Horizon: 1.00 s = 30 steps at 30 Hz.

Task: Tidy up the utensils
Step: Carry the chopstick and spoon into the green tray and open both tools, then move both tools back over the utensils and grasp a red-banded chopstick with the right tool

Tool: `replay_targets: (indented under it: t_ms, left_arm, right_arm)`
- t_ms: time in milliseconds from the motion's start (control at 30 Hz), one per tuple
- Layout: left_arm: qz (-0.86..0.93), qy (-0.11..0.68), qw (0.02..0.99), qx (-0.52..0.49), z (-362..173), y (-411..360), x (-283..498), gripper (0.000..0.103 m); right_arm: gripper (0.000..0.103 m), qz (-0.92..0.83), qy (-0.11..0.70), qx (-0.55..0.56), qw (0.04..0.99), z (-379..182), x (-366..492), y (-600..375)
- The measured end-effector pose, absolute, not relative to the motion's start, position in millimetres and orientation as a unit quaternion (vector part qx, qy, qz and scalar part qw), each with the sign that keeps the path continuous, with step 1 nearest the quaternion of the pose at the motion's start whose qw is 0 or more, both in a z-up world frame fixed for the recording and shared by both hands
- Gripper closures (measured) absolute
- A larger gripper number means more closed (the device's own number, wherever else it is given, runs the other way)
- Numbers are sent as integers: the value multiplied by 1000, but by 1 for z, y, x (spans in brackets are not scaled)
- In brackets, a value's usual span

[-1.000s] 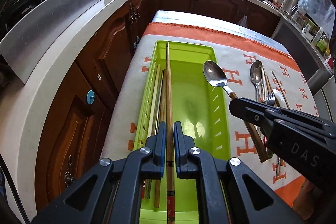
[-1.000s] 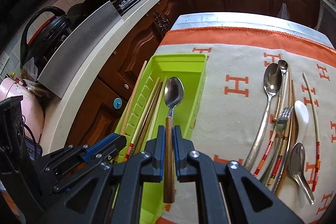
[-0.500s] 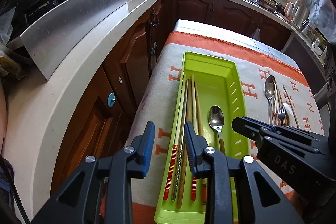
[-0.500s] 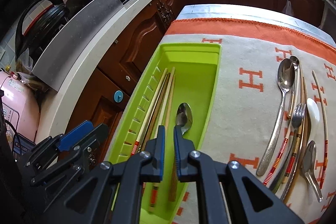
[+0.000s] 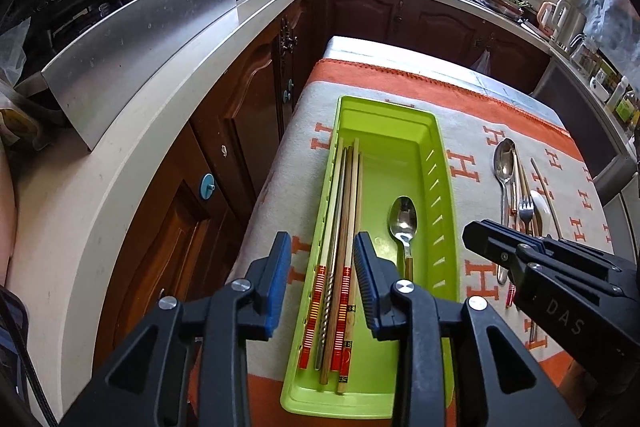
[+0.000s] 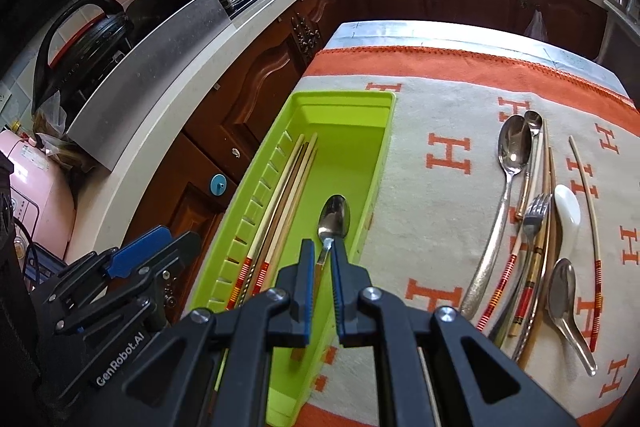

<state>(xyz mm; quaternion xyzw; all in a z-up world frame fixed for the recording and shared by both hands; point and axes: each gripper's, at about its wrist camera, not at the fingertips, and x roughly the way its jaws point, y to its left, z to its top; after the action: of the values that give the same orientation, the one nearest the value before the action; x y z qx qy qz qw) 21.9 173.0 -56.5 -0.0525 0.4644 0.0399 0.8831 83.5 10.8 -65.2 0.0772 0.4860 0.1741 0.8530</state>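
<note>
The green tray (image 6: 352, 107) at centre frame already holds several chopsticks (image 5: 340, 267) and a wooden-handled spoon (image 6: 334, 217). The left gripper (image 5: 322, 281) is opening, nothing between its jaws. The right gripper (image 6: 319, 281) is nearly shut (the spoon's handle between its pads). The cutlery pile (image 6: 536, 227) at right remains.

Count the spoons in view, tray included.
5: one in the green tray, wood-handled; four on the cloth: large, small beside it, white, nearest steel. Others could be hidden.
</note>
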Motion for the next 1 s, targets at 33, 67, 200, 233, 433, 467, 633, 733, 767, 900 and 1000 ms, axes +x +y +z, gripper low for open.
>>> replay_targets:
  t_ms: [33,67,200,233,433,467,633,733,767,900,1000]
  left_arm:
    - [40,464,884,-51,-55,172,21,70]
    - [41,463,884,-49,-54,170,20,67]
    - [43,461,886,-41,-49,163,15,58]
    - [44,460,886,-40,-48,162,15,56]
    - [55,452,889,-41,-38,156,11,22]
    - [57,451,890,-39,-36,155,11,22]
    - [67,452,889,-36,-31,146,12,22]
    - [66,451,889,-34,-27,137,13,21]
    - [64,450,890,-32,-26,133,13,20]
    - [53,443,895,-20,-20,111,17,20]
    - [39,440,897,-11,-16,92,24,20]
  right_arm:
    - [95,173,484,77,854,-64,82,9]
    - [95,173,482,77,855,-62,81,8]
    - [95,169,474,85,860,-58,76,-4]
    - [95,167,472,87,861,-56,74,-8]
    - [95,160,457,102,869,-49,68,-31]
    - [95,159,455,105,870,-48,67,-34]
    - [95,148,439,123,878,-41,62,-62]
    - [95,138,429,133,883,-39,59,-80]
    - [95,134,426,137,884,-38,58,-88]
    - [95,115,414,155,889,-36,56,-125]
    - [95,95,406,167,894,-35,55,-155]
